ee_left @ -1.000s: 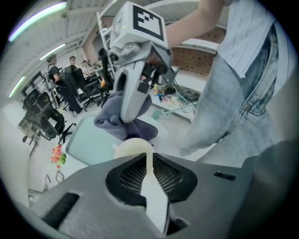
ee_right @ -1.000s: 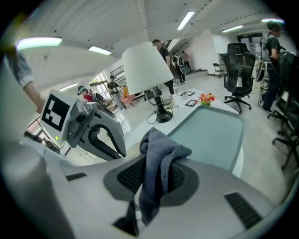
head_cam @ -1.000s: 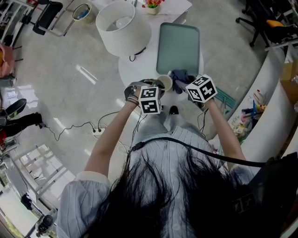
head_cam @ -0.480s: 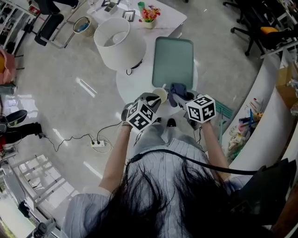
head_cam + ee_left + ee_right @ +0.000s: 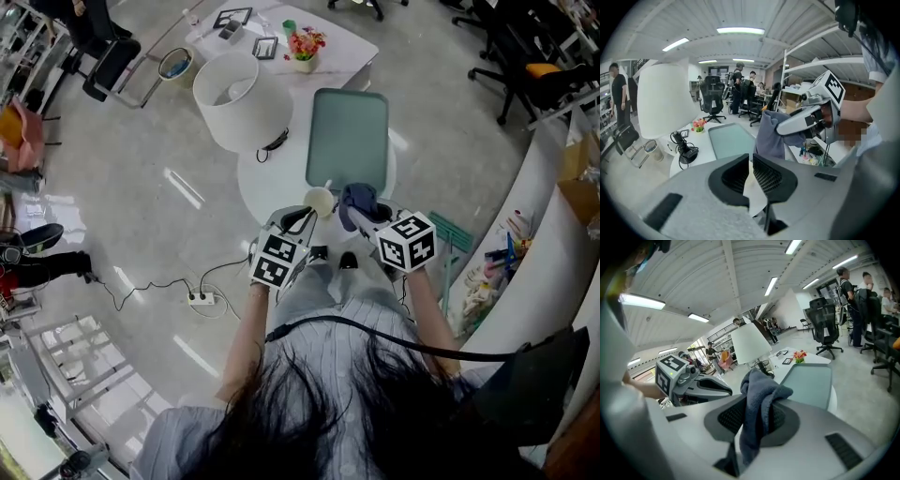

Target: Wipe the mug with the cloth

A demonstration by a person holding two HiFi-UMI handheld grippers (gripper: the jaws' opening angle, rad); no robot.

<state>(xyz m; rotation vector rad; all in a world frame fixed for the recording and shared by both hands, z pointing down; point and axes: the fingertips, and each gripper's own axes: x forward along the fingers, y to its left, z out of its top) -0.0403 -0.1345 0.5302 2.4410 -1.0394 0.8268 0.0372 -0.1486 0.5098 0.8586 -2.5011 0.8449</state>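
A cream mug (image 5: 319,200) is held above the near edge of the white round table (image 5: 267,169). My left gripper (image 5: 305,217) is shut on its wall, which shows as a cream sliver (image 5: 752,187) between the jaws in the left gripper view. A blue-grey cloth (image 5: 356,202) hangs bunched from my right gripper (image 5: 361,214), which is shut on it, right beside the mug on its right. The cloth (image 5: 757,404) drapes over the jaws in the right gripper view, where the left gripper (image 5: 693,383) shows at the left. Whether cloth and mug touch I cannot tell.
A grey-green tray (image 5: 349,136) lies on the table beyond the mug. A large white lamp shade (image 5: 242,98) stands at the table's left. A flower pot (image 5: 305,47) sits on a farther table. A power strip (image 5: 202,298) lies on the floor; a white counter (image 5: 553,234) runs along the right.
The left gripper has tilted and drawn back a little toward the person with the mug in it. The right gripper and cloth stay close beside the mug. The head view has shifted.
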